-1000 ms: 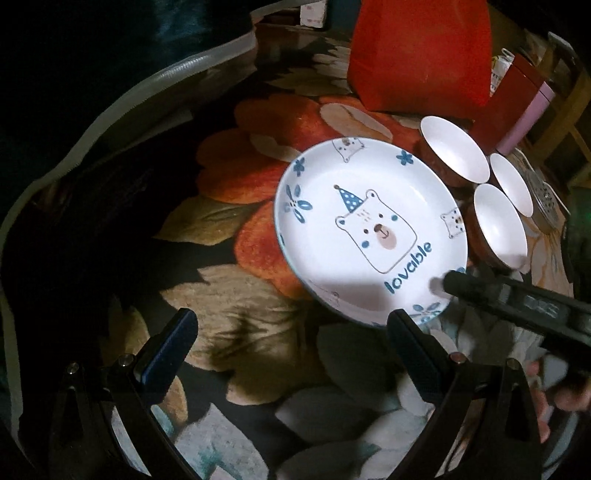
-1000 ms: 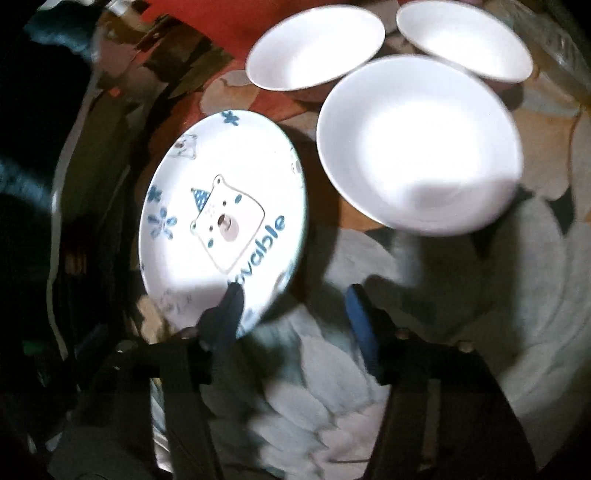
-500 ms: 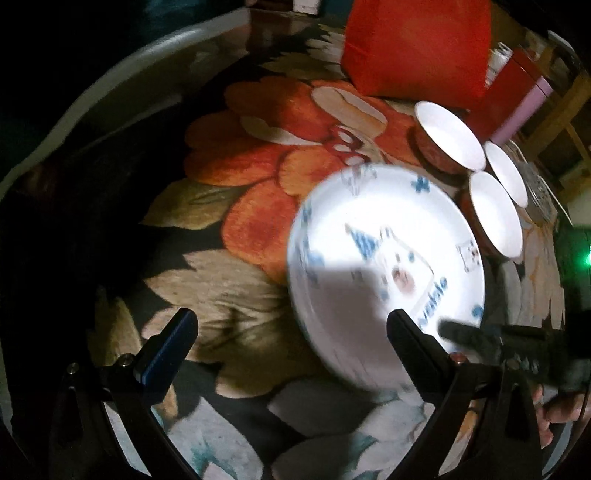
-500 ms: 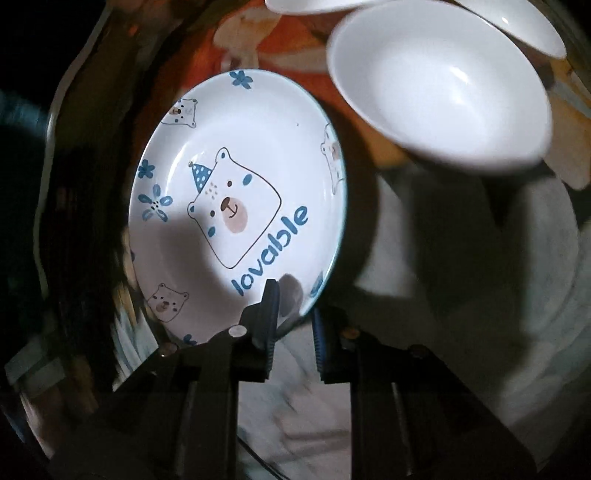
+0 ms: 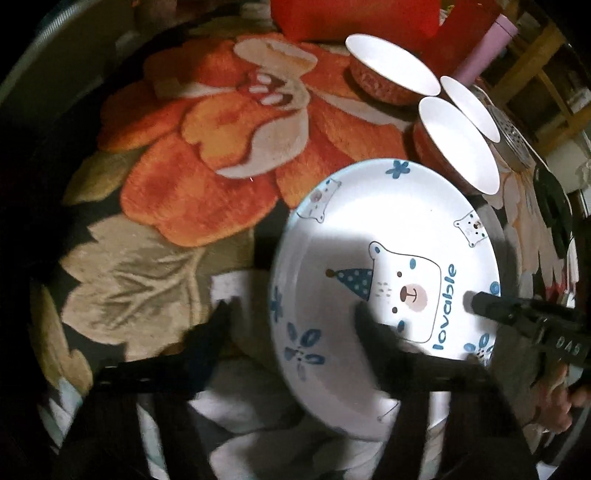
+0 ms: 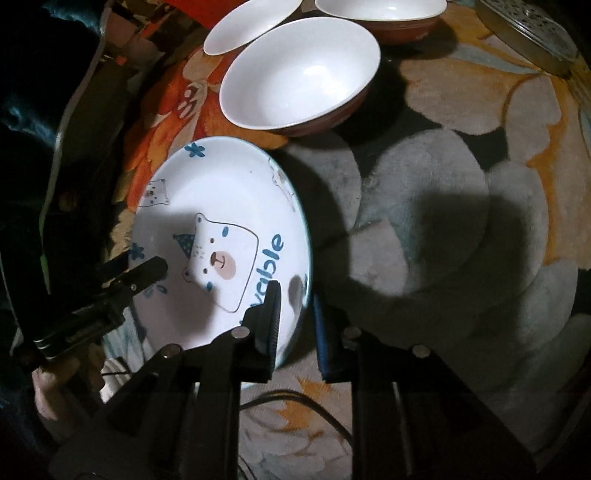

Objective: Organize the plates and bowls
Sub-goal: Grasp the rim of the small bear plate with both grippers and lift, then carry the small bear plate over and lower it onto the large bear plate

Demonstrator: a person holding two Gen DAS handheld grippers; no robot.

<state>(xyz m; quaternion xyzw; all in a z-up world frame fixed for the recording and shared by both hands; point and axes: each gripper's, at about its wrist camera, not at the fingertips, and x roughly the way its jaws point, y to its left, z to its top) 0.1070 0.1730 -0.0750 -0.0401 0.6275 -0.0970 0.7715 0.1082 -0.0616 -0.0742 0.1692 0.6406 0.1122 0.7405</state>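
Note:
A white plate with a blue bear and the word "lovable" (image 5: 384, 258) (image 6: 221, 236) is held tilted above the floral cloth. My right gripper (image 6: 295, 314) is shut on the plate's near right rim; it also shows in the left wrist view (image 5: 476, 302). My left gripper (image 5: 291, 314) is open, its jaws straddling the plate's left rim, one finger over the plate and one outside it. Three red-brown bowls with white insides stand beyond the plate: the nearest (image 5: 458, 147) (image 6: 299, 74), one behind it (image 5: 469, 107) (image 6: 380, 11), and one to the left (image 5: 391, 70) (image 6: 251, 26).
A red bag (image 5: 354, 18) and a pink bottle (image 5: 484, 51) stand behind the bowls. A perforated metal tin (image 6: 528, 37) lies at the far right. The floral cloth (image 6: 443, 206) covers the table. The table edge runs along the left (image 5: 29, 74).
My right gripper closed on the plate's rim and lifted it toward me, tilted. My left gripper moved in until its open jaws straddle the plate's left rim.

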